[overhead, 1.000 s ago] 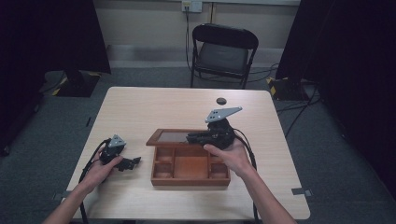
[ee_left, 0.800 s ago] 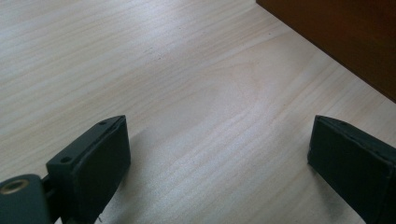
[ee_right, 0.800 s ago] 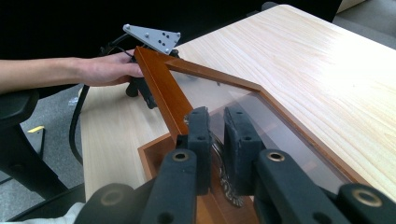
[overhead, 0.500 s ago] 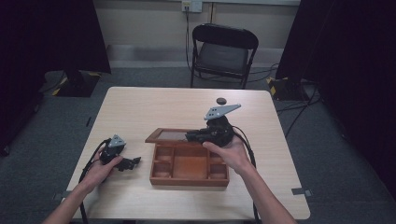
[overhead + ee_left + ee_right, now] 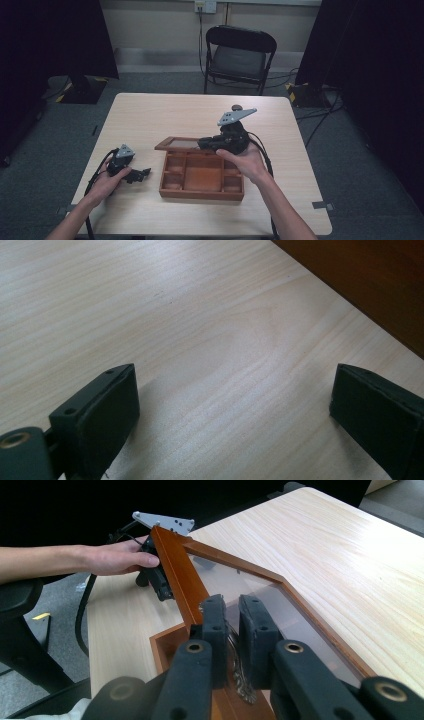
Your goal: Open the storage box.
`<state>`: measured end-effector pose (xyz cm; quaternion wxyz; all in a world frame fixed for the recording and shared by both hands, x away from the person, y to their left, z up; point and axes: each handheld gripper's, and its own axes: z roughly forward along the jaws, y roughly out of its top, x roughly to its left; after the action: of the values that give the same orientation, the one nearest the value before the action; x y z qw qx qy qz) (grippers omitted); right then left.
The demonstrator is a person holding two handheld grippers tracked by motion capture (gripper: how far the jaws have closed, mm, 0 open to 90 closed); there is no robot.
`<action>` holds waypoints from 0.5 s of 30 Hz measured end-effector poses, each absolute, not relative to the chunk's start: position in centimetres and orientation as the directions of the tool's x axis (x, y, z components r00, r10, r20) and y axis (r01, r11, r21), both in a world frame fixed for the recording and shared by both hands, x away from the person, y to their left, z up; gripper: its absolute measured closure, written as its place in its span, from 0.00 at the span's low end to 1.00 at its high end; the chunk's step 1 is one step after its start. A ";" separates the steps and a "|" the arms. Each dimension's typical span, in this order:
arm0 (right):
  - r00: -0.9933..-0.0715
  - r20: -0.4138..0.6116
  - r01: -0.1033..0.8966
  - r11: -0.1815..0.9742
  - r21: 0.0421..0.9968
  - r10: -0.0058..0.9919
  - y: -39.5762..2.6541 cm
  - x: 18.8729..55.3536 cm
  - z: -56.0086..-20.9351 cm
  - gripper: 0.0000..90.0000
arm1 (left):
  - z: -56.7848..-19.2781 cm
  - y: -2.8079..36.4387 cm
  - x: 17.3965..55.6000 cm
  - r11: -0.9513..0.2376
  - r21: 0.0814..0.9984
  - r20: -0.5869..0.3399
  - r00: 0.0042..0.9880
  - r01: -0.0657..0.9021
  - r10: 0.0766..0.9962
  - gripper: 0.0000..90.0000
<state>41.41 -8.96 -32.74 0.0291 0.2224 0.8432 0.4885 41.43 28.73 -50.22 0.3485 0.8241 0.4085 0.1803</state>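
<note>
Reddish-brown wooden box [image 5: 202, 187], lid [image 5: 175, 570] same brown frame with clear pane. Bench [image 5: 150, 115] pale wood with fine grain. Both claws black: left claw [image 5: 235, 425], right claw [image 5: 232, 630]; grey plate [image 5: 236, 116] on right one.

a pale wooden table [image 5: 150, 115] with rounded corners stands on grey floor [image 5: 55, 135]. a brown wooden box [image 5: 202, 176] with small compartments sits on it near the front middle, its glazed lid [image 5: 181, 145] raised at the back. a small dark thing [image 5: 236, 106] lies toward the far edge. the left gripper [image 5: 143, 173] rests on the tabletop left of the box.
</note>
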 end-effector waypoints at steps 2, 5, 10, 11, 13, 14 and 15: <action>-0.899 0.175 0.350 0.417 0.839 0.401 -9.0 41.5 -32.8 0.92 | -50.2 28.7 41.4 -0.423 0.722 0.012 0.601 0.548 0.799 0.06; -0.899 0.175 0.349 0.417 0.839 0.400 -9.0 41.5 -32.8 0.92 | -50.2 28.7 41.4 -0.424 0.721 0.012 0.601 0.548 0.799 0.06; -0.900 0.170 0.346 0.420 0.839 0.402 -9.0 41.6 -32.7 0.92 | -50.2 28.7 41.4 -0.423 0.722 0.012 0.601 0.548 0.799 0.06; -0.901 0.169 0.345 0.422 0.839 0.400 -9.0 41.6 -32.6 0.92 | -50.2 28.7 41.4 -0.423 0.722 0.012 0.601 0.548 0.799 0.06; -0.900 0.171 0.346 0.420 0.839 0.401 -8.9 41.6 -32.6 0.92 | -50.2 28.7 41.4 -0.424 0.722 0.012 0.601 0.548 0.799 0.06; -0.900 0.168 0.345 0.421 0.839 0.403 -8.9 41.6 -32.6 0.92 | -50.2 28.7 41.4 -0.423 0.722 0.012 0.601 0.548 0.799 0.06; -0.900 0.165 0.343 0.422 0.840 0.404 -8.9 41.7 -32.5 0.92 | -50.2 28.7 41.4 -0.423 0.721 0.012 0.601 0.548 0.799 0.06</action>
<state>41.66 -8.94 -32.52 0.0311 0.2214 0.8426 0.4900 41.44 28.73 -50.22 0.3484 0.8241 0.4086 0.1801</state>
